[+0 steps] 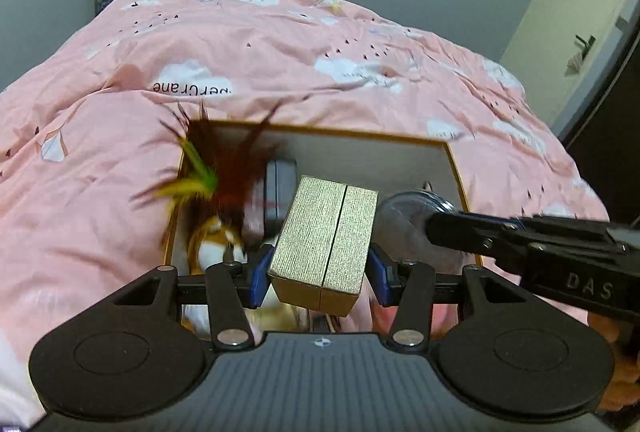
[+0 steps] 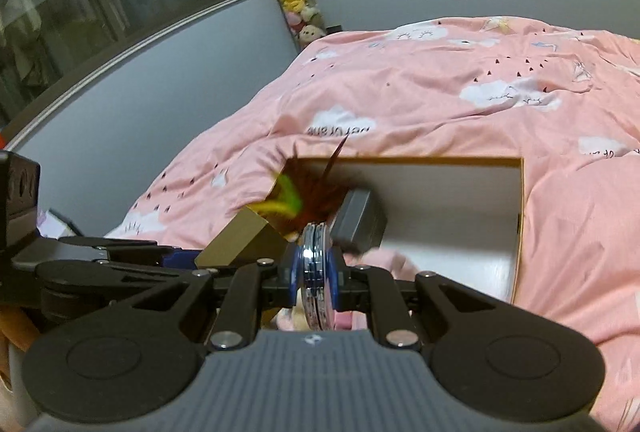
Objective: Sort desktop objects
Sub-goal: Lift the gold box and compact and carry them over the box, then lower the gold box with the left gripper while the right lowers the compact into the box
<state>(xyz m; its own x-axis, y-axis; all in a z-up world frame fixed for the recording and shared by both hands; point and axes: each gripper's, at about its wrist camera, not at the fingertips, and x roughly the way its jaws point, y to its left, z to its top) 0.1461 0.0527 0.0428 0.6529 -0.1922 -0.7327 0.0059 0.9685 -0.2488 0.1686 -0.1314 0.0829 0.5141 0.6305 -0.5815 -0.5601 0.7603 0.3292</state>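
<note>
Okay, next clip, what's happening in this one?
A person is sorting small things with a claw in each hand, over an open box on a pink bedspread. The left claw grips a gold glittery box; the right claw is shut on a thin round clear disc, held edge-on. A feather toy, a plush toy and a dark grey case are already in the box.

Glittery textured gold box (image 1: 326, 236), soft cotton duvet (image 1: 280, 60), glossy clear disc (image 2: 316, 264)
</note>
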